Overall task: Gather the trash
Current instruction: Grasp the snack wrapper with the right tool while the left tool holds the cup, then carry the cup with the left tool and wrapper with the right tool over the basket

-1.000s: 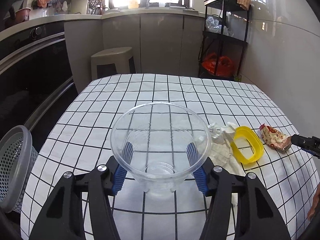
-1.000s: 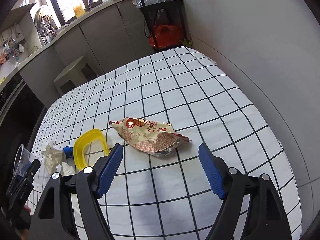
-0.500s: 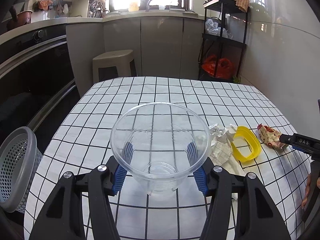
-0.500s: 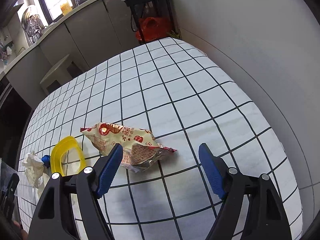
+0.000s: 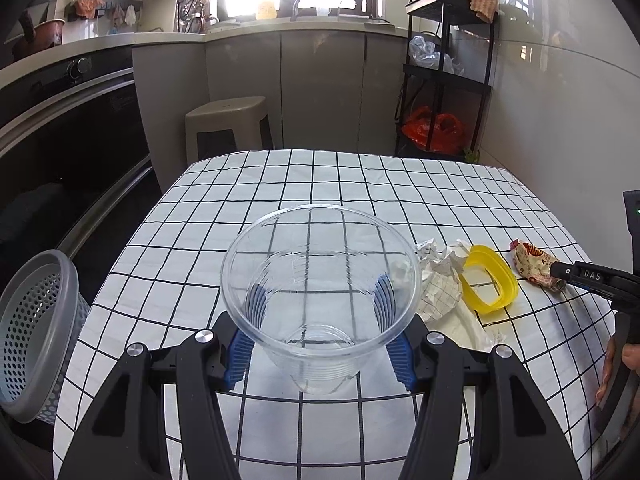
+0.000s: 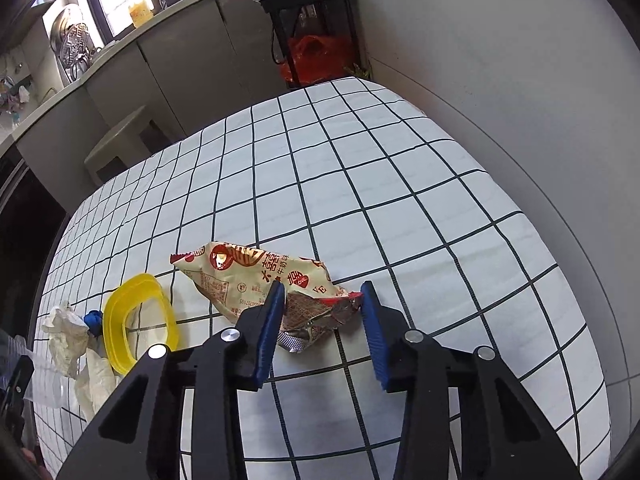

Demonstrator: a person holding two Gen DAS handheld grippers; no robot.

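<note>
My left gripper (image 5: pixel 320 308) is shut on a clear plastic cup (image 5: pixel 320 272) and holds it above the checked table (image 5: pixel 280 184). My right gripper (image 6: pixel 322 312) has its jaws partly closed around the torn end of a red and cream snack wrapper (image 6: pixel 256 276) lying on the table; the blue pads sit on either side of it and contact is unclear. The wrapper also shows in the left wrist view (image 5: pixel 534 260), with the right gripper's tip (image 5: pixel 588 276) at it. A yellow plastic ring (image 6: pixel 136 320) and crumpled white paper (image 6: pixel 68 332) lie to its left.
A grey perforated basket (image 5: pixel 32 332) stands on the floor at the table's left edge. A beige stool (image 5: pixel 228 116) and a black shelf rack (image 5: pixel 444 72) with a red bag stand beyond the far edge. A wall runs along the table's right side.
My right gripper moved forward over the wrapper's end and its jaws narrowed around it. My left gripper, with the cup, rose slightly.
</note>
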